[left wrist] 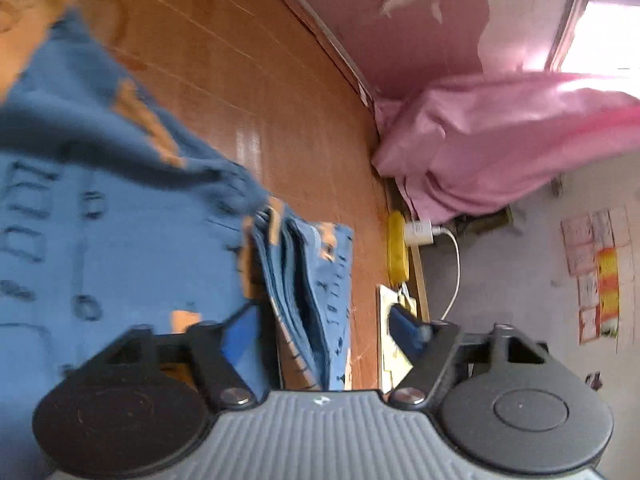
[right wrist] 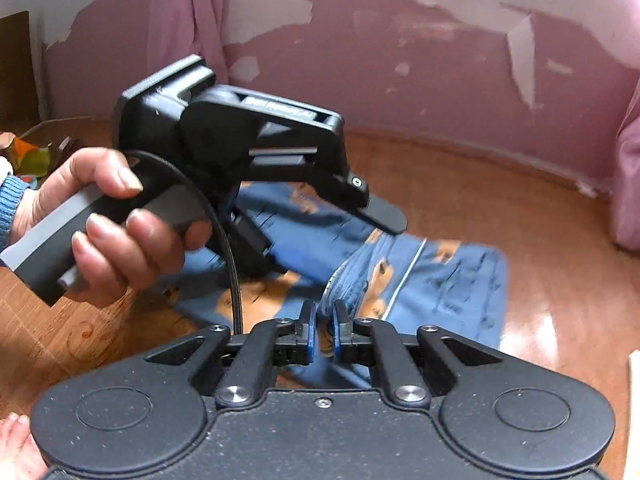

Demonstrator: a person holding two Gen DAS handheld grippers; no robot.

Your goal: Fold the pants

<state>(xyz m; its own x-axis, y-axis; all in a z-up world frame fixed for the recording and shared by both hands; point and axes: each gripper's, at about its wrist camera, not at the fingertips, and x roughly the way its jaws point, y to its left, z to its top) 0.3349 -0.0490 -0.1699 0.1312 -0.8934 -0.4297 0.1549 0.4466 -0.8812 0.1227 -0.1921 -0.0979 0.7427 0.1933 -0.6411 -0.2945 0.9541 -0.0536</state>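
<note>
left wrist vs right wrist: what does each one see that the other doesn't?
Left wrist only: white charger with its cable, a yellow object at the table edge, pink curtain, posters on the far wall.

Right wrist only: the left gripper from outside, the hand on its handle, and the right gripper with jaws nearly together.

Both: blue patterned pants on the wooden table, peeling pink wall.

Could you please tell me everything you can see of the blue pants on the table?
The pants are soft blue fabric printed with orange figures and dark marks, with a thin pale stripe running along one part. They lie partly folded and bunched on the brown wooden table. In the left wrist view a layered fold stands between the open fingers of the left gripper. The right gripper, its fingers nearly together, hovers at their near edge; whether it pinches cloth is unclear.
</note>
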